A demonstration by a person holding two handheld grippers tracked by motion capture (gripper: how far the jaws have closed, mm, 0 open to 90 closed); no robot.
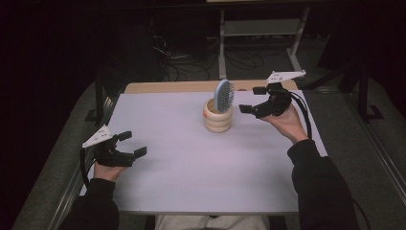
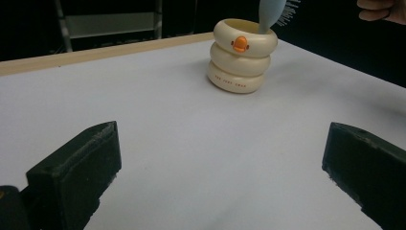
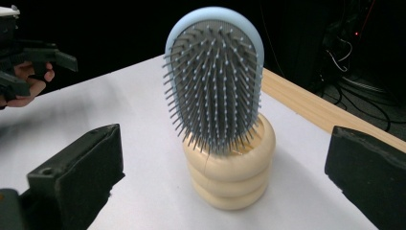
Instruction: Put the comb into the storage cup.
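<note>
Over the white table (image 1: 191, 163), right tool (image 1: 253, 99) (jaws apart) faces the hairbrush (image 1: 224, 96).

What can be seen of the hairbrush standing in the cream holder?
The hairbrush has a light blue oval head with a grey pad of thin, pale-tipped bristles, plastic by the look. It stands upright, handle down inside the cream ringed holder, head above the rim, bristles facing the right hand-held gripper. The holder stands near the far edge of the white table. Only the holder touches it; the open jaws are beside it, apart.
</note>
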